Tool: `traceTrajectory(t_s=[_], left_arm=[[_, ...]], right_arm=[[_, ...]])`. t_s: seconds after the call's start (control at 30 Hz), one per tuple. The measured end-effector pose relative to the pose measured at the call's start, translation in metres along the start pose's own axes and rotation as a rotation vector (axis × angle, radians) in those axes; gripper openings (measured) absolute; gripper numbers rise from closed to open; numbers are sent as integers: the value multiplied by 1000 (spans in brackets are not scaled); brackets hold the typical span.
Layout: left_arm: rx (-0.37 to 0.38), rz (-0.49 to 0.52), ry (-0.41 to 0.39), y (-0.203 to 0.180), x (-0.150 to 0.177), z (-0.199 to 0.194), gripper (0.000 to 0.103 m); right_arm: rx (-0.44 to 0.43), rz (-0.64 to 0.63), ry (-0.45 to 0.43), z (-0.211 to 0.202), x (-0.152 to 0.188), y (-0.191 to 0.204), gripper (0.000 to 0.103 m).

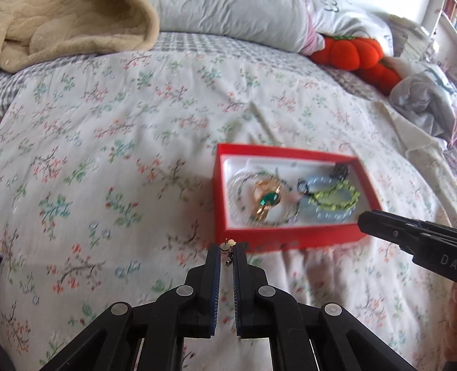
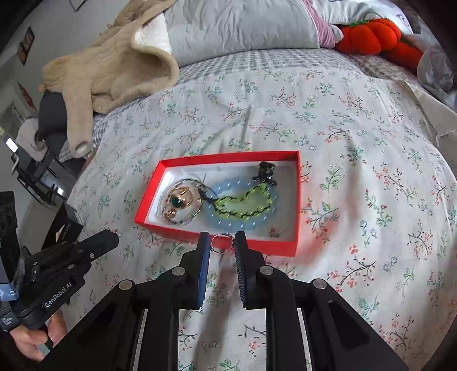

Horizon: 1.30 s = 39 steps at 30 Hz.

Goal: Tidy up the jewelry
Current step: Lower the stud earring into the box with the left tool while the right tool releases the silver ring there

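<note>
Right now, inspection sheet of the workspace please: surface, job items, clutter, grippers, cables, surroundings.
Surface: floral bedspread, wrinkled.
Job's things: red box holds a gold ring with green stone, blue bead bracelet, green bead bracelet and a small black item.
Clutter: beige blanket, orange plush.
Grippers: left gripper pinches a small earring; right gripper has a keyring with ball chain between its fingers, contact unclear.
Cables: nothing seen.
Surroundings: grey pillow, dark furniture at bedside.
</note>
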<state>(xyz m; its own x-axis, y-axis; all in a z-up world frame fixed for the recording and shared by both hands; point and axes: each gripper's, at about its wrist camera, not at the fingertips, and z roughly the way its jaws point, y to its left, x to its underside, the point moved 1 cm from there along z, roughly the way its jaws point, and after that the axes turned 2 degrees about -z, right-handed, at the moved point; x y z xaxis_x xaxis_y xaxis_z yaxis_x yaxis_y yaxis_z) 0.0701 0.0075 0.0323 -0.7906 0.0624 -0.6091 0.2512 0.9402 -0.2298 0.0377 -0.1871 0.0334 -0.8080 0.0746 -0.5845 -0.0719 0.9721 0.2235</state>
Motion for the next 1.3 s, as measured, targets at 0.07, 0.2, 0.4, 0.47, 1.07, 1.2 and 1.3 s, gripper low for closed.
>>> traceTrajectory(t_s=[0.07,0.2,0.4,0.47,1.07,1.2,1.3], left_arm=[[11,2,-9,-4,-6,4,3],[19,-18,-20,-9,-15,16,3],[20,-38,-23,-11,-25,38,3],[21,-49,-12,-10,-26,45,3],[9,-30,-34,-14,-27,41,28],[15,-24,-33,-19,-24,34,39],[0,-13,-30,-24,-18,27,46]], right_arm=[[13,15,-7,-1,-6,-9,19],[22,41,-10,2,-15,-22,19],[24,33,-15,10,-26,-31,19],[18,38,2,15,-27,-32,19],[-23,9,2,29,-38,-22,22],[-36,10,2,20,-36,-22,30],[-30,9,-10,8,-32,-23,33]])
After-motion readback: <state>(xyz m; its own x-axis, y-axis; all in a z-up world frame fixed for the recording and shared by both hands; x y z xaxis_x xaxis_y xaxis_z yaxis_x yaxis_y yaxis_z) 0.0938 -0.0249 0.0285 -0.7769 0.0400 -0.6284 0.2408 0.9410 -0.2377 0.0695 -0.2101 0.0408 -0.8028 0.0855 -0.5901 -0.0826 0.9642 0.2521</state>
